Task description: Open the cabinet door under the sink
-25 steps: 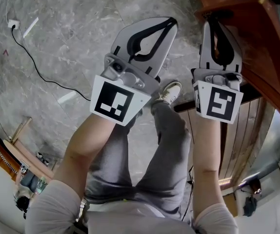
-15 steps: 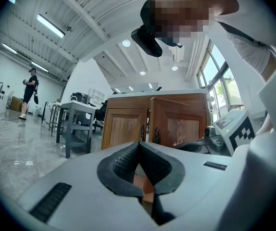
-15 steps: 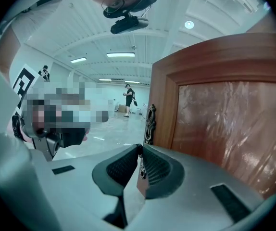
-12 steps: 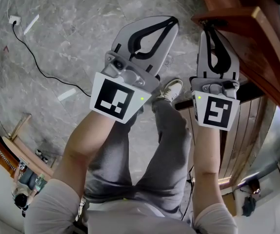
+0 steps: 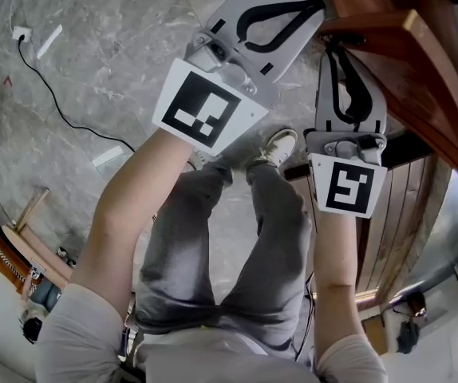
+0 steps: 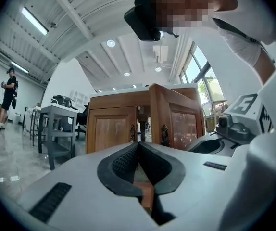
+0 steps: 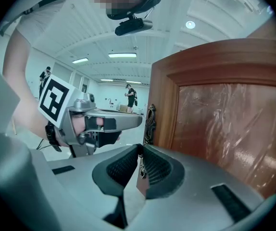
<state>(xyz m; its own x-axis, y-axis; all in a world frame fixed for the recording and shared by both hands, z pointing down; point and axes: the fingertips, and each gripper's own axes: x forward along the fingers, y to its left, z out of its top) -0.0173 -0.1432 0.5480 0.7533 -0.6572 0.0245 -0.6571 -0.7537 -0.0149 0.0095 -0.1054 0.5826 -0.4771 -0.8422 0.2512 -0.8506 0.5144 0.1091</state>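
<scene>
A grey marbled stone floor [image 5: 93,70] in a bright, high-ceilinged hall, seen from above past the person's legs. The reddish-brown wooden cabinet door [image 7: 224,119], with a glossy inset panel, stands swung partly out from the matching wooden cabinet [image 6: 111,129], so the opening looks well under way. The right gripper [image 7: 141,152] sits at the door's free edge. Its black ribbed jaws are pinched together on the lower end of the dark ornate metal handle [image 7: 150,121]. The left gripper [image 6: 138,147] is raised just left of the door, its jaws pressed together with nothing between them.

To finish the swing well, the right gripper should probably pull along the door's arc rather than straight back. The grip should be firm, since the hold is only on the handle's thin tip and could slip off.

The door's top corner is near the left gripper, which is best held clear. Away from the door the floor is open, and a thin black cable [image 5: 53,102] lies well apart from it. The person's white shoe [image 5: 278,146] stands near the door's swinging edge and may be in its path.
</scene>
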